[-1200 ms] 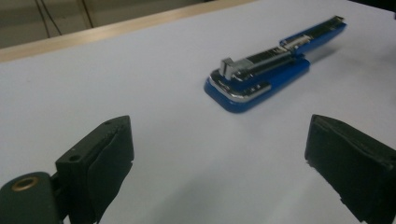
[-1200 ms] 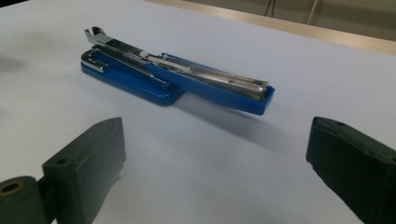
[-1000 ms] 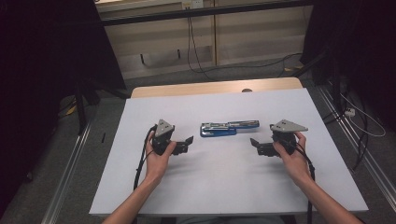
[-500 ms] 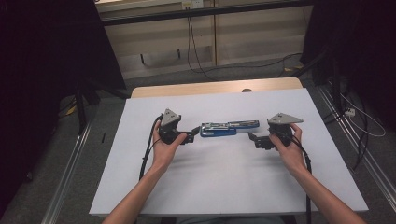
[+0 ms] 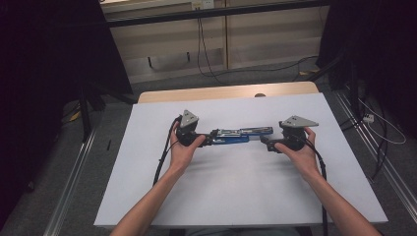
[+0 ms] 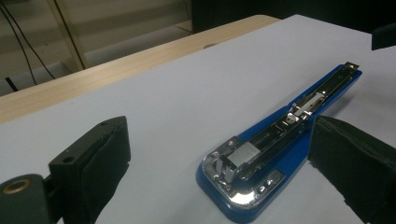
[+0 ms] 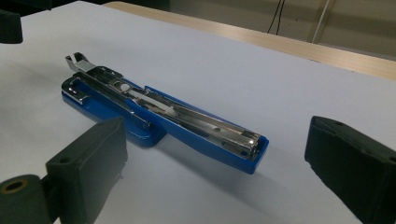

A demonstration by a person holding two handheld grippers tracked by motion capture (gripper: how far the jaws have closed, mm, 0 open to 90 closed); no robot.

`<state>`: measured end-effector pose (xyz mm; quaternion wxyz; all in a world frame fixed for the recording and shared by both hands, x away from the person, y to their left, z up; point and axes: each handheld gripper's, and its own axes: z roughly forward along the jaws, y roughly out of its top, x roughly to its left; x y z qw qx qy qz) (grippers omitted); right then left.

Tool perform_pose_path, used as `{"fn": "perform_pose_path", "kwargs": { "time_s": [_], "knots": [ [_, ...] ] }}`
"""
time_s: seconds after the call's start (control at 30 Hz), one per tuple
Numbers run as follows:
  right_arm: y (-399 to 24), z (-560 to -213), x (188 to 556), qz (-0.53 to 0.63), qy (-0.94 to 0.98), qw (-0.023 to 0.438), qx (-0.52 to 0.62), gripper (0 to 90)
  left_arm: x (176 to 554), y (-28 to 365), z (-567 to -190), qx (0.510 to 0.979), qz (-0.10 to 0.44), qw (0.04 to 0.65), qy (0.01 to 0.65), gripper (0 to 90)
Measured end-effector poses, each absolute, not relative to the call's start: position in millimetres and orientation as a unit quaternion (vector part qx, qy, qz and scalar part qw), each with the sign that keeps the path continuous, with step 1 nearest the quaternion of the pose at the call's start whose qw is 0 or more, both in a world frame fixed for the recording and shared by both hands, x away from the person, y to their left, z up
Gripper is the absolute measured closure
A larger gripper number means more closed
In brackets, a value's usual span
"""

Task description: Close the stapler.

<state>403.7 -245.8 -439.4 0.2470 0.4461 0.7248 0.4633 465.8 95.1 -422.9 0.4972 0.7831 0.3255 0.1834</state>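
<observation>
**Ana:** What is around the table?

**Ben:** The table [image 5: 147, 196] has a big white top with a wooden strip [image 5: 231, 92] along the far edge. Behind it are pale wall panels, and black cables [image 5: 201, 44] hang down and run over the floor. Dark things stand at both sides. A metal rail [image 5: 74, 182] lies on the floor on the left.

**Ana:** Is anything in the way on the white top?

**Ben:** I see just one thing lying there, a blue stapler [image 5: 238, 135]. It lies flat near the middle of the table and is folded open, so the shiny metal part [image 6: 280, 126] shows on top.

**Ana:** Where is the left gripper?

**Ben:** The left gripper [image 5: 199, 140] is at the left end of the stapler. In the left gripper view its two black jaws stand wide apart and hold nothing. The round shiny end of the stapler [image 6: 238, 182] sits between them, closer to the right jaw. I cannot tell if that jaw touches it.

**Ana:** And the right gripper?

**Ben:** The right gripper [image 5: 268, 144] is at the other end of the stapler, just beside it. In the right gripper view its jaws are wide apart too, with nothing in them. The stapler's blue tip [image 7: 254, 154] points in between the jaws, and the left jaw is just beside the blue base [image 7: 135, 133].

**Ana:** So the stapler is in the middle?

**Ben:** Yes, it lies between the two grippers, one at each end.
</observation>
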Motion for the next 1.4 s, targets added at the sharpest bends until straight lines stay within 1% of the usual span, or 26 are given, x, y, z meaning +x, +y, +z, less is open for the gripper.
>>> {"fn": "perform_pose_path", "kwargs": {
  "time_s": [0.13, 0.23, 0.37, 0.47, 0.53, 0.7, 0.73, 0.77, 0.8, 0.87, 0.9, 0.97, 1.07, 1.27, 1.33, 1.4],
  "knots": [
    [-245, -439, 403, 0.467, 0.724, 0.243, 0.445, 5.4, 465, 92, -427, 0.788, 0.182, 0.494, 0.320, 5.6],
    [-246, -438, 402, 0.471, 0.716, 0.245, 0.453, 9.2, 464, 91, -428, 0.796, 0.187, 0.484, 0.312, 5.5],
    [-248, -441, 401, 0.468, 0.715, 0.237, 0.463, 12.7, 466, 92, -431, 0.794, 0.172, 0.486, 0.321, 5.6],
    [-248, -443, 400, 0.464, 0.719, 0.236, 0.461, 18.1, 466, 92, -433, 0.797, 0.153, 0.484, 0.327, 5.1],
    [-248, -444, 399, 0.460, 0.720, 0.236, 0.462, 21.8, 465, 90, -432, 0.801, 0.153, 0.480, 0.323, 5.1],
    [-249, -444, 397, 0.459, 0.722, 0.235, 0.460, 27.2, 462, 88, -430, 0.799, 0.148, 0.485, 0.323, 4.7],
    [-250, -444, 396, 0.462, 0.721, 0.236, 0.460, 29.7, 462, 89, -429, 0.799, 0.146, 0.487, 0.322, 4.7],
    [-251, -443, 396, 0.465, 0.721, 0.231, 0.459, 38.5, 462, 89, -429, 0.797, 0.139, 0.489, 0.325, 4.7],
    [-251, -444, 396, 0.469, 0.721, 0.227, 0.457, 44.3, 461, 89, -429, 0.798, 0.137, 0.488, 0.326, 4.7],
    [-251, -444, 395, 0.467, 0.720, 0.228, 0.461, 42.9, 461, 90, -429, 0.799, 0.140, 0.486, 0.327, 4.6],
    [-251, -445, 395, 0.466, 0.720, 0.227, 0.462, 43.8, 461, 90, -429, 0.799, 0.139, 0.485, 0.327, 4.5],
    [-251, -445, 394, 0.465, 0.721, 0.224, 0.463, 50.1, 460, 90, -429, 0.799, 0.141, 0.484, 0.327, 4.4],
    [-250, -447, 394, 0.457, 0.721, 0.224, 0.470, 52.2, 460, 89, -431, 0.801, 0.145, 0.480, 0.326, 4.0],
    [-251, -449, 393, 0.459, 0.726, 0.217, 0.463, 75.4, 459, 86, -431, 0.801, 0.151, 0.479, 0.324, 4.5],
    [-252, -449, 393, 0.453, 0.729, 0.219, 0.465, 80.7, 457, 85, -429, 0.793, 0.151, 0.481, 0.342, 4.0],
    [-252, -451, 393, 0.453, 0.730, 0.212, 0.465, 86.9, 456, 84, -428, 0.792, 0.141, 0.489, 0.337, 4.1]
  ]
}}
